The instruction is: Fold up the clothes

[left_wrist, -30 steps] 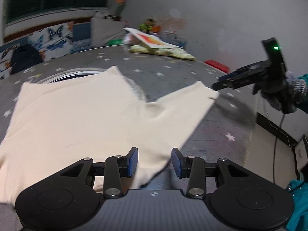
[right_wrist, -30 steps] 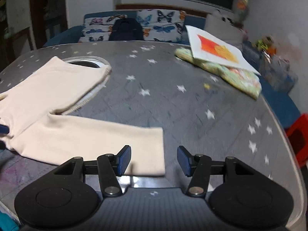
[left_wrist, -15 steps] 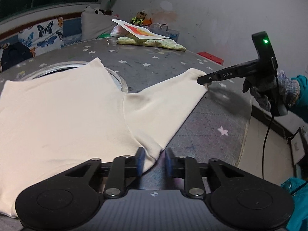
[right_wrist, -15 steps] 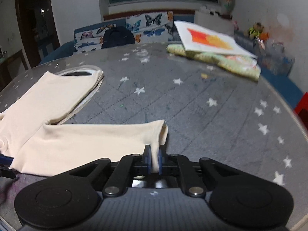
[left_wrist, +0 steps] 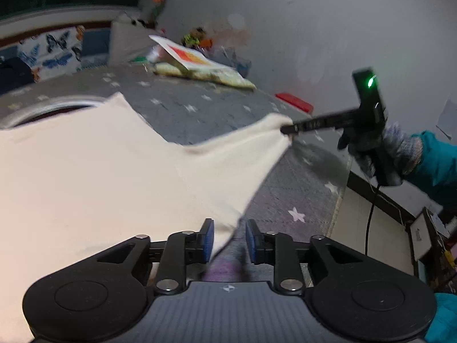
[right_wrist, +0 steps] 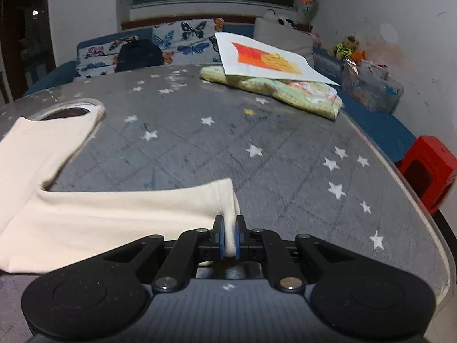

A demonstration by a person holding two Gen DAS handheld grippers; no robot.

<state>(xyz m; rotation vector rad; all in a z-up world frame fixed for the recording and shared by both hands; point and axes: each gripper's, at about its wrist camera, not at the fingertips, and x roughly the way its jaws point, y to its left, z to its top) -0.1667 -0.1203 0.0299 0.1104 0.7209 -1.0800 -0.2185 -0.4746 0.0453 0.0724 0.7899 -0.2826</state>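
Fingers of the right gripper [right_wrist: 228,238] pinch the sleeve cuff [right_wrist: 227,200]; left gripper [left_wrist: 228,241] fingers, just reopened, stand narrowly apart beside the shirt [left_wrist: 85,171] edge. Sleeve fold beginning; next, carry the cuff across the body.

garment: a cream long-sleeved top [left_wrist: 85,171] is lying spread over the grey star-printed table [right_wrist: 285,143], its plain fabric smooth and only lightly creased
body: it is covering the table's near-left part, one corner reaching the oval opening in the table top
sleeve: one sleeve [right_wrist: 128,208] is stretching out sideways from the body across the table, toward the table's curved edge
cuff: the stitched cuff end [right_wrist: 228,200] is being lifted off the table, bunched and standing upright
underarm edge: it is hanging slightly raised above the table
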